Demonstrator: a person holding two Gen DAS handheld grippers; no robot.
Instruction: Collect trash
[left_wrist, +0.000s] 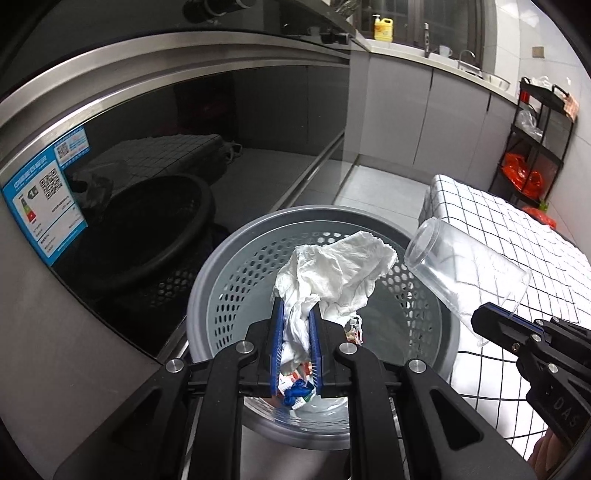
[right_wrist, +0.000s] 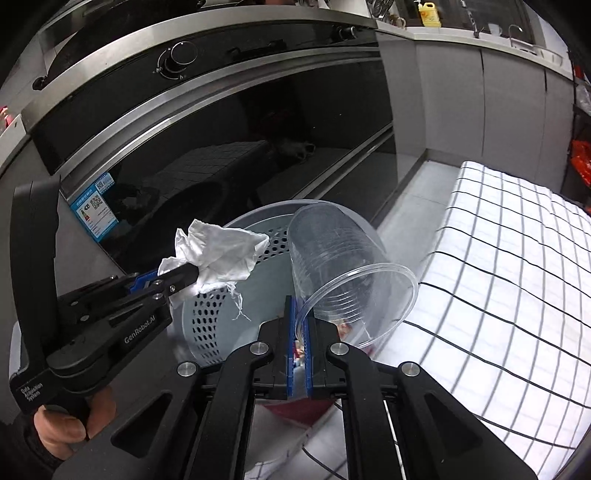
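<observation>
The left gripper (left_wrist: 296, 314) has its blue-padded fingers (left_wrist: 277, 332) closed tight on a crumpled white paper tissue (left_wrist: 332, 273), which bunches up between the pads and fans out above the tips. It hangs directly over the open mouth of a round grey perforated plastic waste basket (left_wrist: 221, 280). At the bottom of that basket lie a few small scraps of red, white and blue wrapper (left_wrist: 295, 391). In the right wrist view the same tissue (right_wrist: 221, 251) shows pinched at the tip of the left gripper (right_wrist: 184, 275), above the near left side of the basket (right_wrist: 214, 325).

The right gripper (right_wrist: 302, 317) has its fingers (right_wrist: 291, 332) nearly together, pinching the thin rim of a clear disposable plastic cup (right_wrist: 340, 266). The cup is tilted on its side with its base pointing away and up, held over the right edge of the basket. From the left wrist view the cup (left_wrist: 469, 273) sits just to the right of the tissue, apart from it, with the right gripper (left_wrist: 491, 317) clamped on its rim.

The basket stands on the floor in front of a black glass oven door (right_wrist: 240, 122), beside a surface draped in white cloth with a black grid pattern (right_wrist: 498, 258).
</observation>
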